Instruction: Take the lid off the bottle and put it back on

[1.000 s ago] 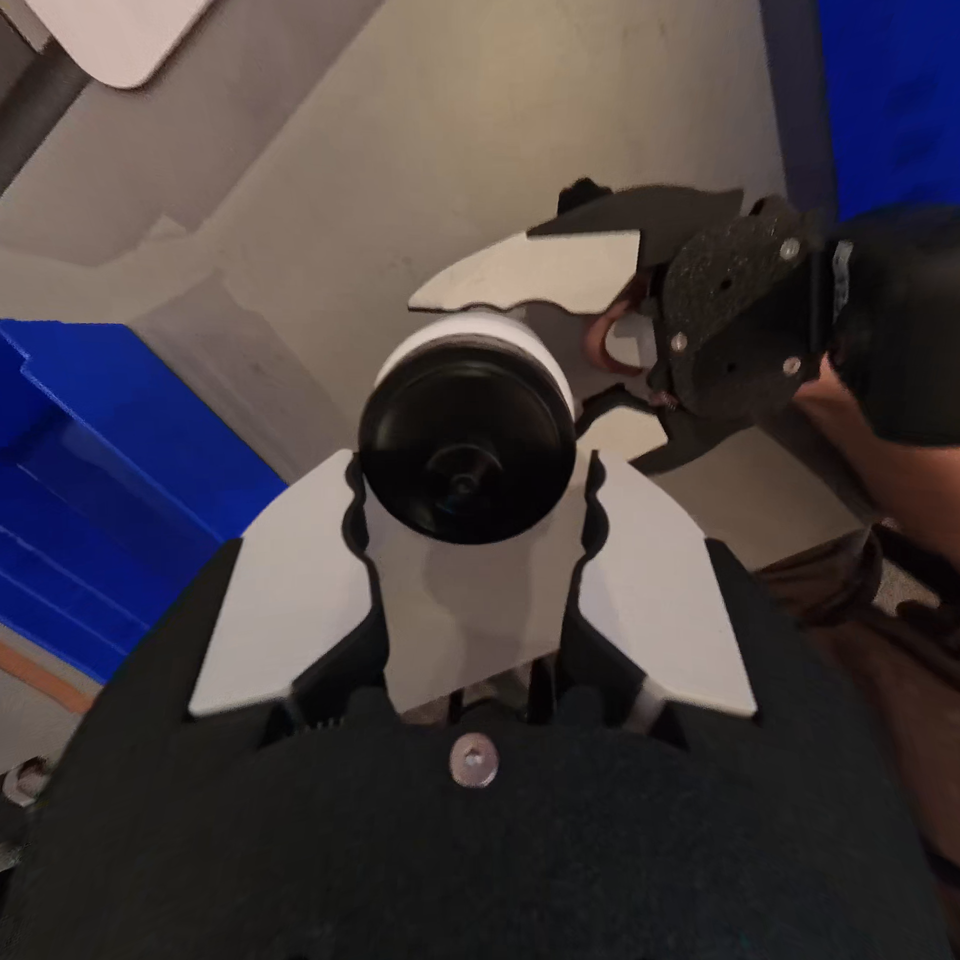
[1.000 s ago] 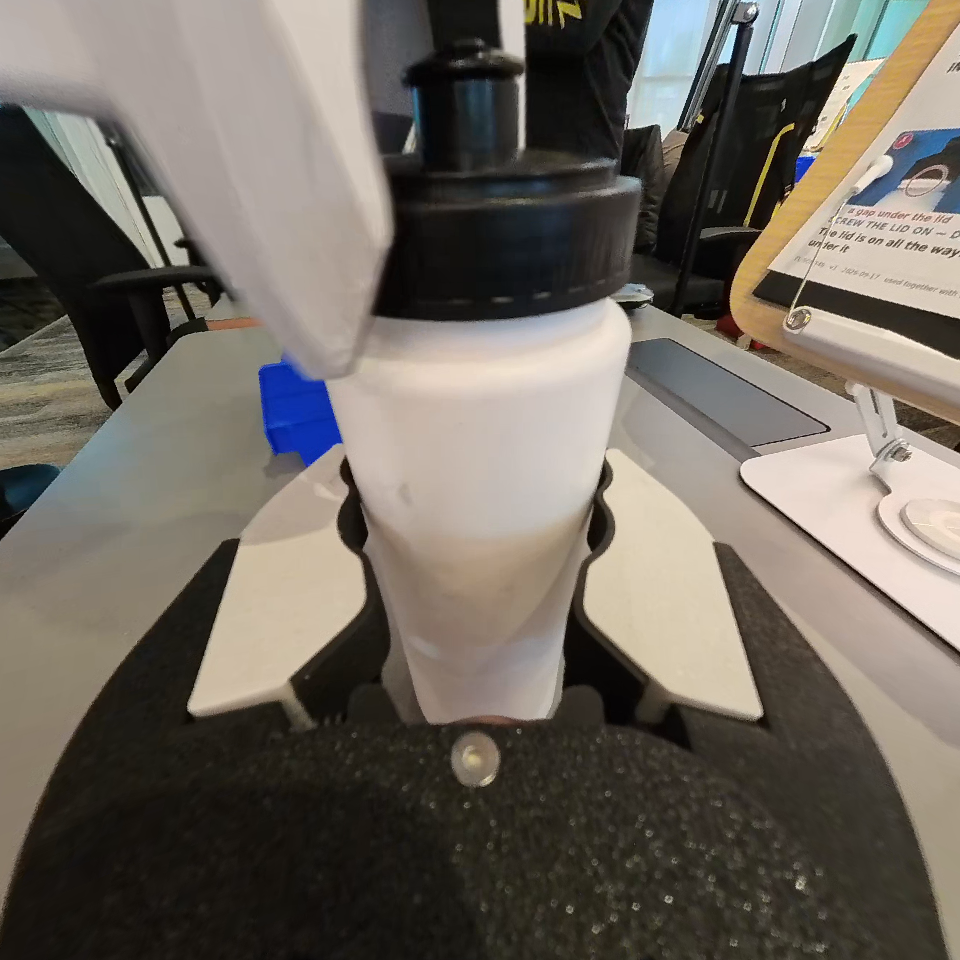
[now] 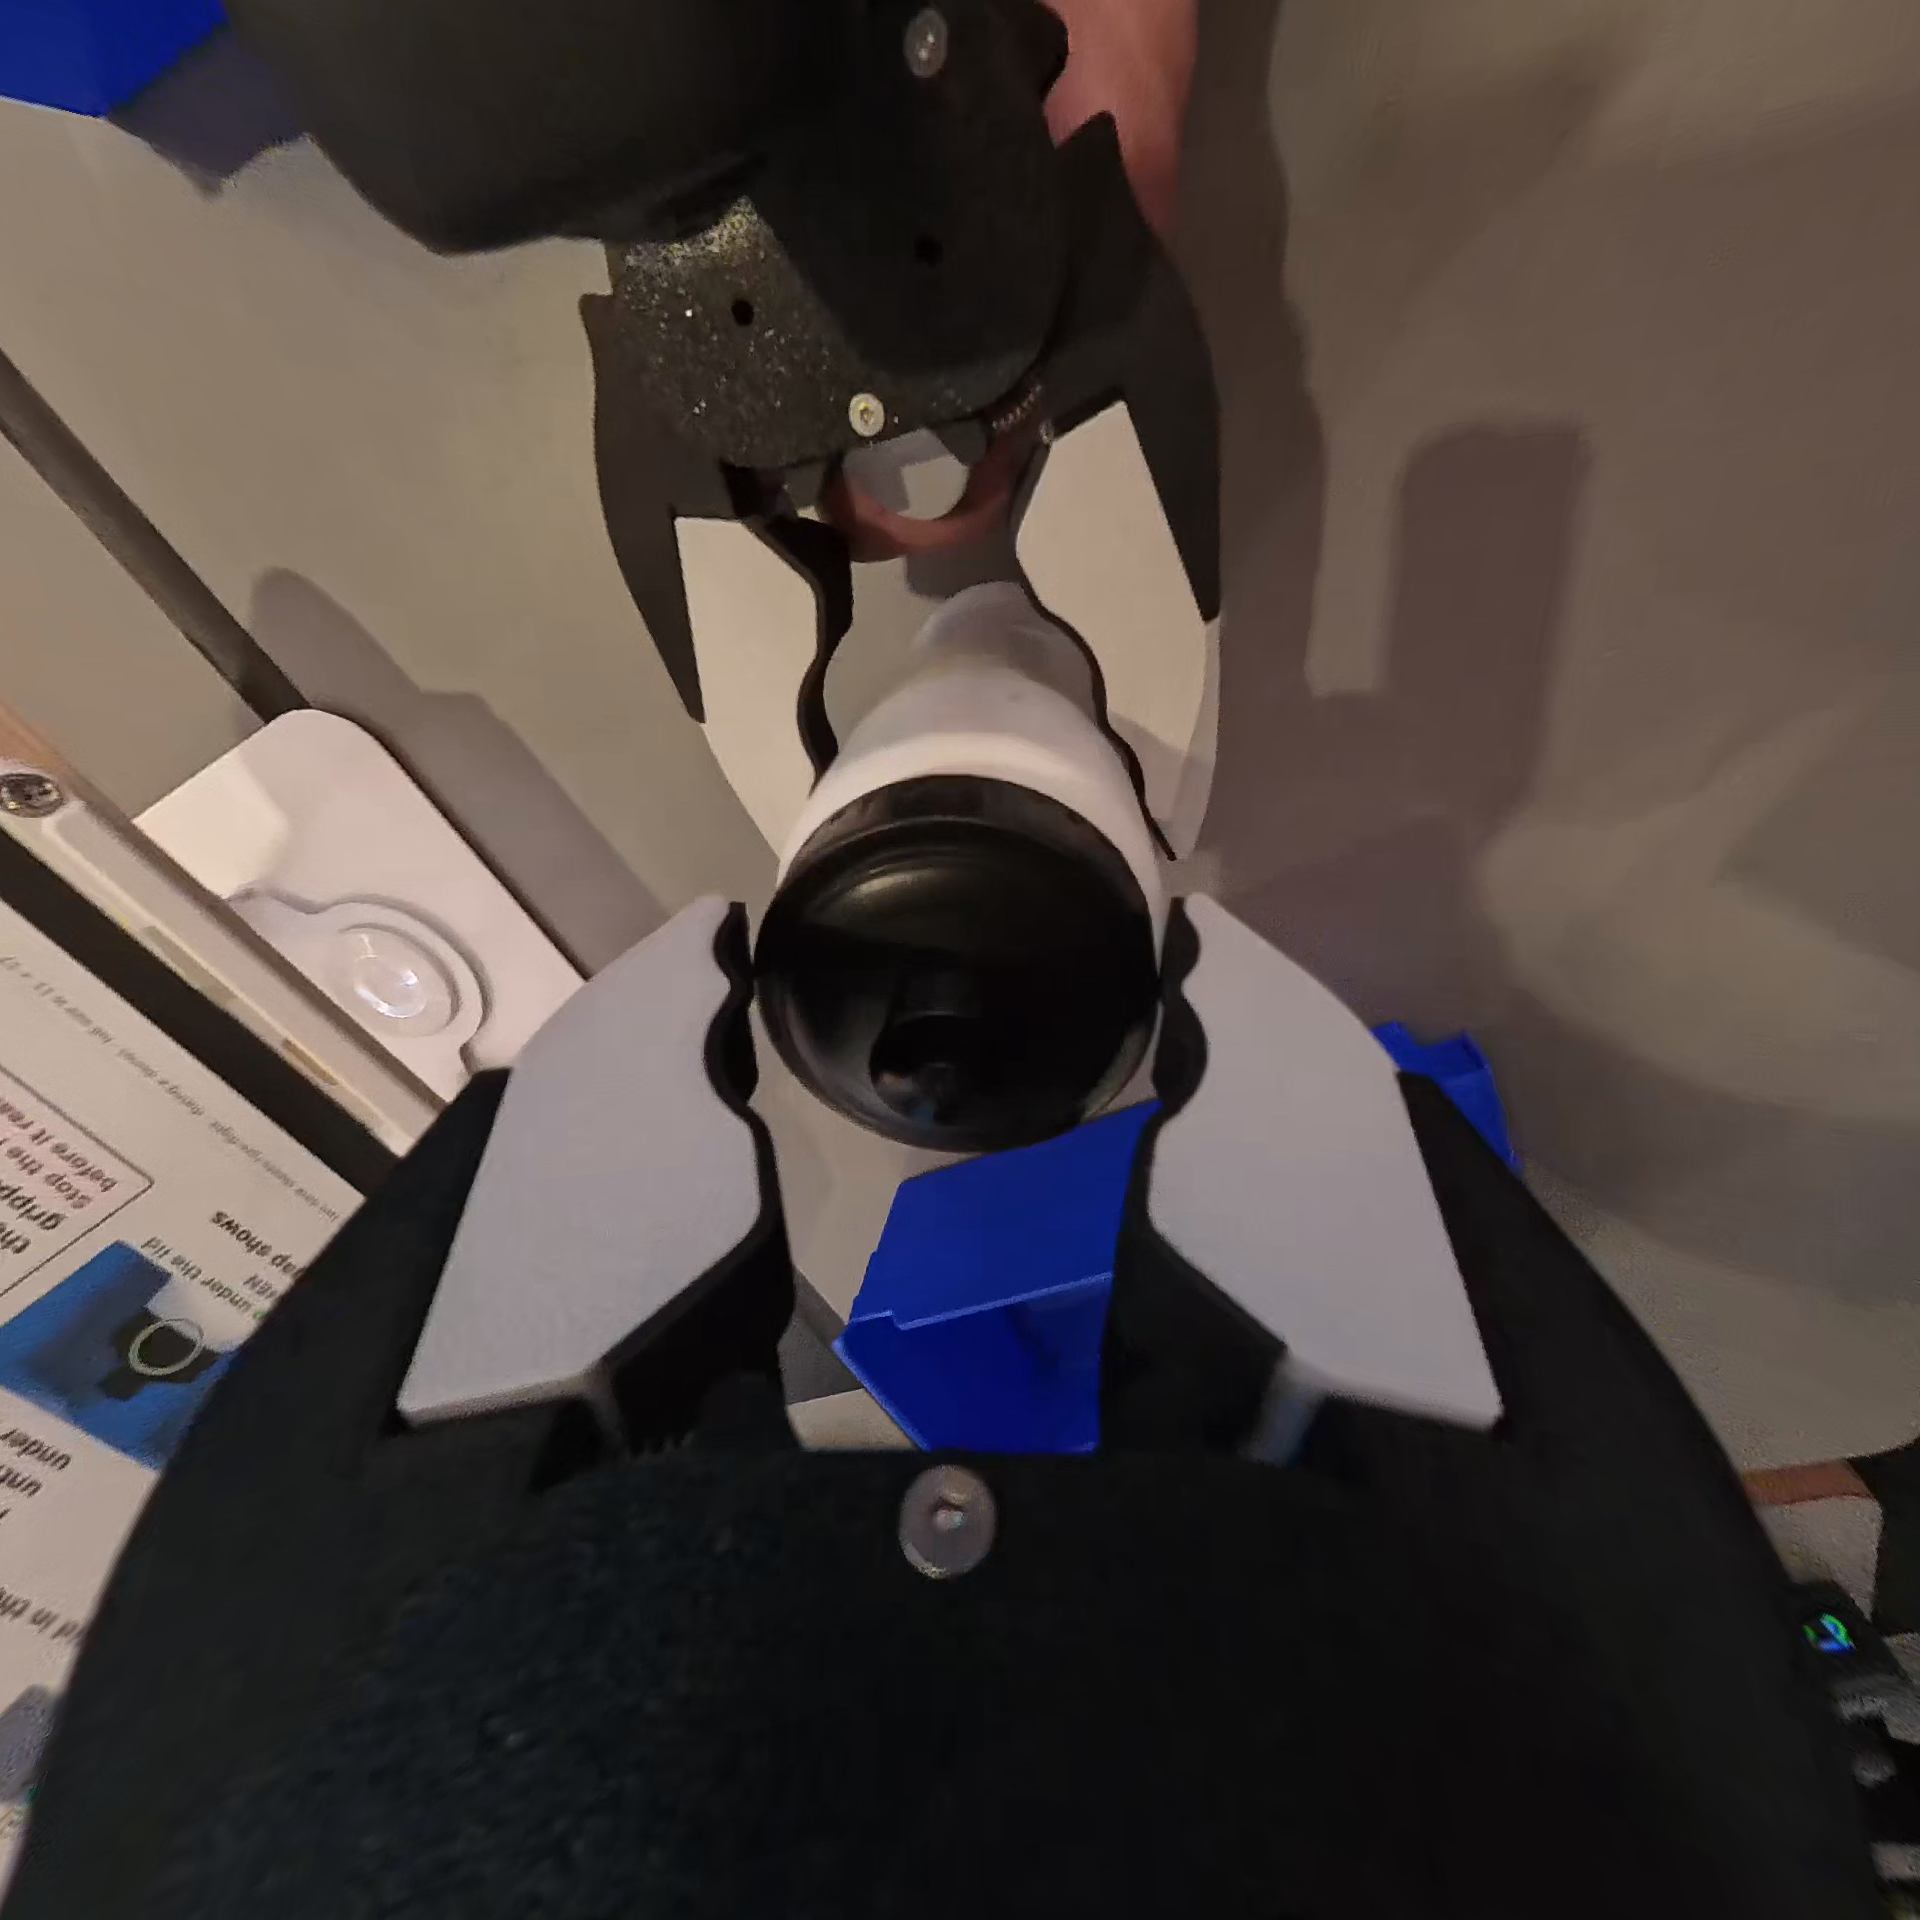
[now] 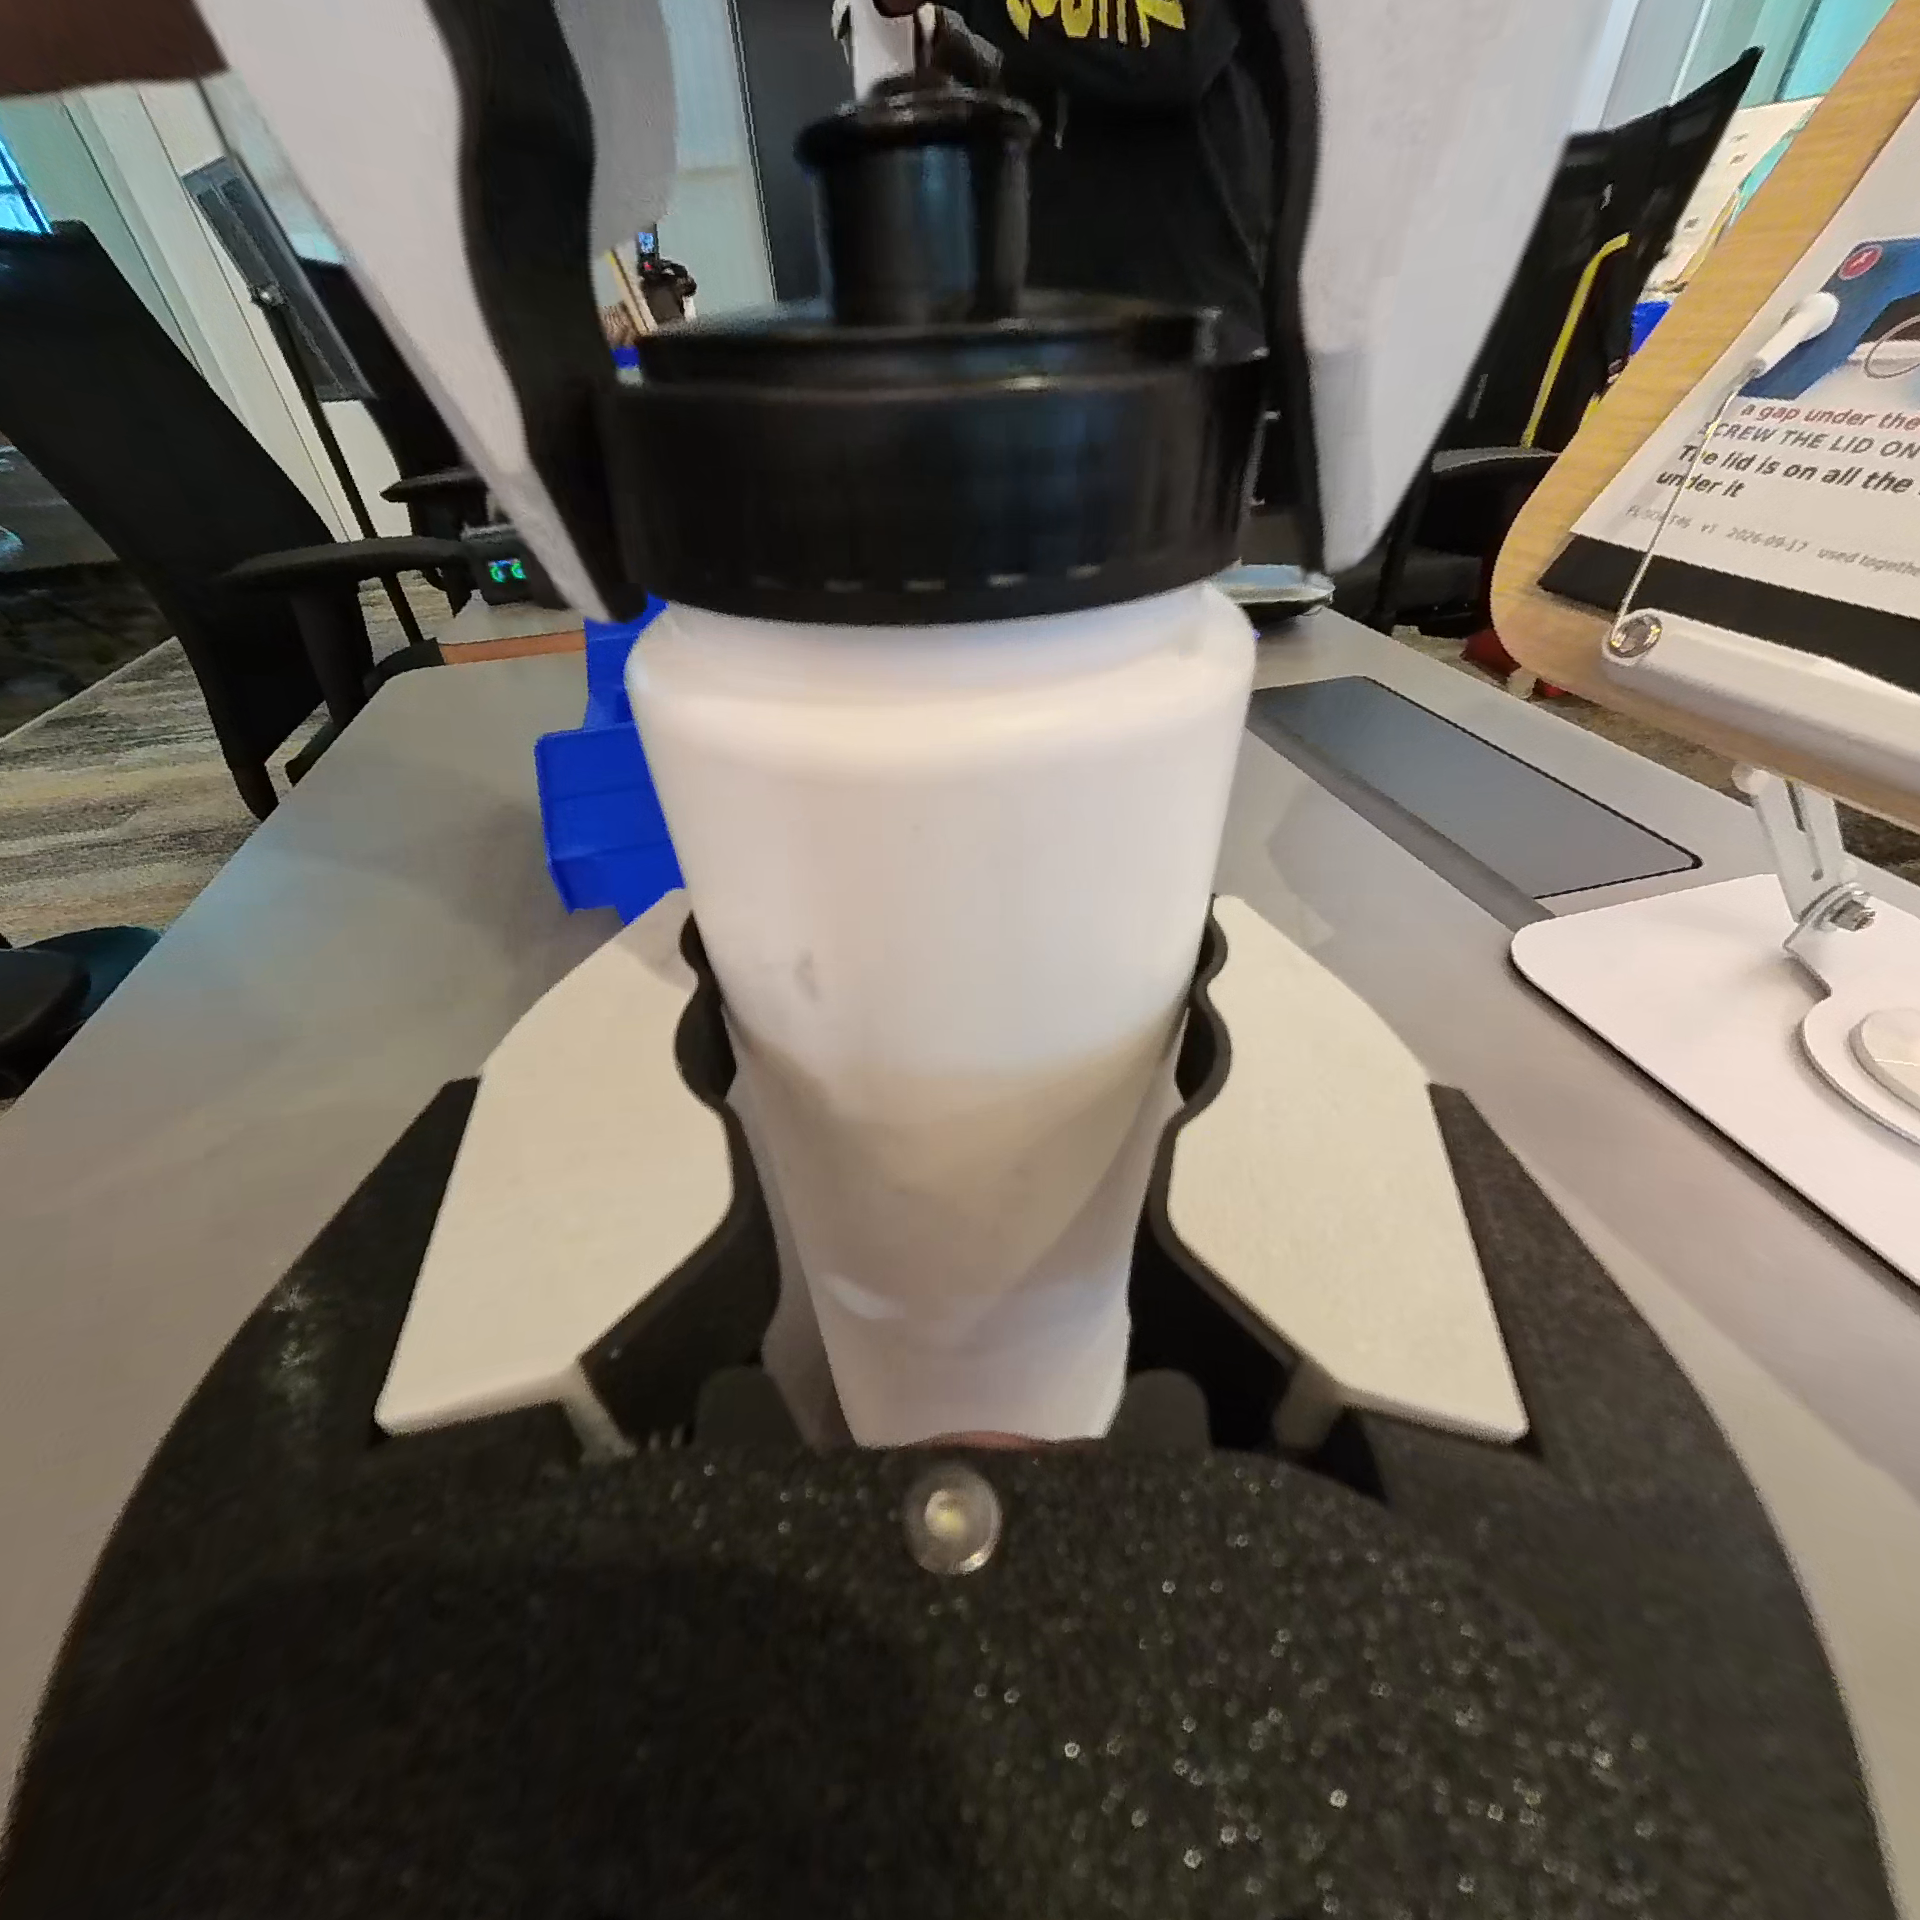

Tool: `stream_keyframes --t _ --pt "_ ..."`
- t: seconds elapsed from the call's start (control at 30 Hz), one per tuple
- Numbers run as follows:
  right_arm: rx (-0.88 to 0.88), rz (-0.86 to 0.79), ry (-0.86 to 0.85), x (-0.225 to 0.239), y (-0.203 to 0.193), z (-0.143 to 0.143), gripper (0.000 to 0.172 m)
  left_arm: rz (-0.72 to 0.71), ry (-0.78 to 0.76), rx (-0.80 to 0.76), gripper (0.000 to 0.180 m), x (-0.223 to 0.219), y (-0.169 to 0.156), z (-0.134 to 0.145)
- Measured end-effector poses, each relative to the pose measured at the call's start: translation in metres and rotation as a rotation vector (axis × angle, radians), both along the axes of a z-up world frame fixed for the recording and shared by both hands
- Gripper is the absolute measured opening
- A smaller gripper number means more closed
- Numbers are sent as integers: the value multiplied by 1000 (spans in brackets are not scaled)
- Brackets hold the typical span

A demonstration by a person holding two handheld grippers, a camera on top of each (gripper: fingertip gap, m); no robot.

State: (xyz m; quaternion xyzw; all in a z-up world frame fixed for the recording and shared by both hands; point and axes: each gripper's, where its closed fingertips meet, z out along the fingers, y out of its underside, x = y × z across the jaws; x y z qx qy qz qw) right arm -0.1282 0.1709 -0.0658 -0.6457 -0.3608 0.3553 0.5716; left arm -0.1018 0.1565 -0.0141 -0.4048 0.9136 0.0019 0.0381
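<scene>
The right gripper [image 4: 951,997] is clamped on the white bottle [image 4: 935,831], both pads pressing the lower body; the bottle stands upright, lifted off the grey table [image 4: 312,935]. The left gripper [image 3: 951,987] comes down from above and is closed on the black lid [image 3: 956,977], one pad at 9 o'clock and one at 3 o'clock of the rim, both touching the ribbed skirt in the right wrist view.

Step in hand, as judged: a turn of the lid. The lid sits flush on the bottle's shoulder with no gap showing, so this is either the start of unscrewing or the final tightening; the views do not settle which.

The next move calls for rotating the left gripper about the bottle's axis while the right gripper resists twist. The spout [image 4: 914,208] stands between the left fingers and must stay clear of them.

Edges and room: a blue bin [image 4: 592,810] sits just behind the bottle at 10 o'clock in the right wrist view. A tilted instruction board on a white stand [image 4: 1714,997] occupies 2 to 4 o'clock. Open table lies at 8 o'clock.
</scene>
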Motion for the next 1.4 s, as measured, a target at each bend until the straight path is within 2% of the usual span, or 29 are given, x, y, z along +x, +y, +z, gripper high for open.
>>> stream_keyframes --t 0.2,0.67,0.83,0.97,1.07,1.17,1.3,1.4 --pt "0 -5 1 0 0 0 85 153 52 -23 74 -1 0 3" --pt "10 -4 7 1 -1 0 85 952 88 81 74 1 2 4" --pt "14 3 12 0 -2 0 85 1123 97 32 74 0 -6 11" --pt "16 5 19 1 -3 0 85 1169 67 13 74 -7 -7 21" --pt "16 5 23 1 -2 0 85 1182 -41 -54 74 -10 -5 32" --pt "17 5 24 1 -2 0 85 1189 -248 -181 74 -7 2 45" --pt "21 3 22 0 -2 0 85 1170 -701 -374 74 -6 14 68" --pt "25 5 26 1 -2 0 85 1202 -1008 -445 74 -24 15 69"
